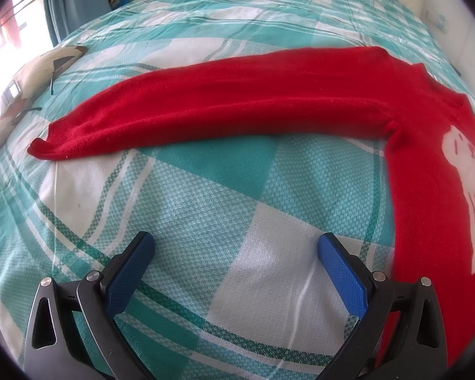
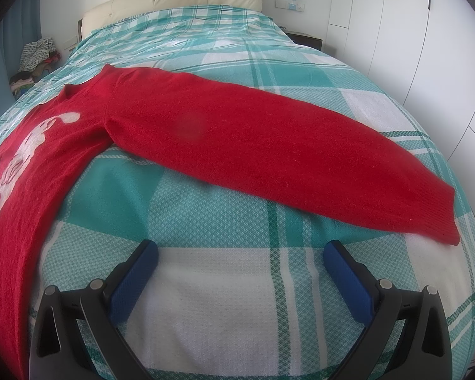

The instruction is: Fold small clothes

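A small red sweater (image 1: 433, 190) with a white figure on its chest lies flat on the bed. In the left wrist view its one sleeve (image 1: 205, 107) stretches out to the left, cuff at the far left. My left gripper (image 1: 236, 247) is open and empty over bare bedspread, in front of that sleeve and beside the sweater's body. In the right wrist view the other sleeve (image 2: 269, 152) stretches out to the right, and the body (image 2: 22, 183) lies at the left. My right gripper (image 2: 240, 253) is open and empty, just short of that sleeve.
The bed has a teal and white checked bedspread (image 2: 237, 310) and a cream headboard (image 2: 174, 0). White wardrobe doors (image 2: 427, 47) stand to the right. A pile of clothes (image 2: 38, 57) sits beside the bed's far left. A cream cushion (image 1: 50, 63) lies at the left edge.
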{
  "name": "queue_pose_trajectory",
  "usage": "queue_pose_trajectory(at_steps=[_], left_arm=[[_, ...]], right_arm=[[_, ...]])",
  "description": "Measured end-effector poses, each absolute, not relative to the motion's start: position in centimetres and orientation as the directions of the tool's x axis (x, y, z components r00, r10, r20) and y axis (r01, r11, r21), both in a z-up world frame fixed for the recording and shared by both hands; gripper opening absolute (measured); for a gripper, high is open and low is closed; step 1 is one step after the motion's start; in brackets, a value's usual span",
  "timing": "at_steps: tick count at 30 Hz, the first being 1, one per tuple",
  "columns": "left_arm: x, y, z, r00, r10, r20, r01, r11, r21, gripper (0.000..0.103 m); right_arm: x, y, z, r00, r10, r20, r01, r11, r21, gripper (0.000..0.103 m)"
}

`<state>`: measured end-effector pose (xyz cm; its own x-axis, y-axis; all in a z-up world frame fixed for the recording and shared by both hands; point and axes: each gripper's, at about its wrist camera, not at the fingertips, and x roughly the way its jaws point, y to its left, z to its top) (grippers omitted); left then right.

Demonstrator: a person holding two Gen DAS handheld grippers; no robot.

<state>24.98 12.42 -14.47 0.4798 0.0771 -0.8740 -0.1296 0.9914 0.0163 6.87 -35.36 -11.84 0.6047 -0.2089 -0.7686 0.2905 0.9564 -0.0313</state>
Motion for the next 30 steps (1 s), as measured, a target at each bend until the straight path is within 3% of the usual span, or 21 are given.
queue_pose_trajectory(at_steps=[17,20,25,30], left_arm=[[25.1,12.2,-14.6,0.471,0.065,-0.880,-0.107,0.994,0.016,0.103],[25.0,12.3,-14.6,0.473,0.061,-0.879,-0.108,0.994,0.011,0.103],[24.9,12.3,-14.6,0.473,0.060,-0.879,-0.108,0.994,0.010,0.103],[24.9,12.3,-14.6,0.474,0.062,-0.879,-0.108,0.994,0.012,0.103]], right_arm=[[6.0,-35.5,-10.9,0.636,-0.178,-0.751,0.281,0.960,0.010,0.102],[4.3,-37.2,-9.2,0.700,-0.100,-0.707,0.291,0.944,0.155,0.102],[-1.0,-46.2,-5.9,0.851,-0.052,-0.522,0.379,0.750,0.542,0.102],[-4.3,-53.9,-6.5,0.851,-0.075,-0.520,0.469,0.552,0.689,0.095]])
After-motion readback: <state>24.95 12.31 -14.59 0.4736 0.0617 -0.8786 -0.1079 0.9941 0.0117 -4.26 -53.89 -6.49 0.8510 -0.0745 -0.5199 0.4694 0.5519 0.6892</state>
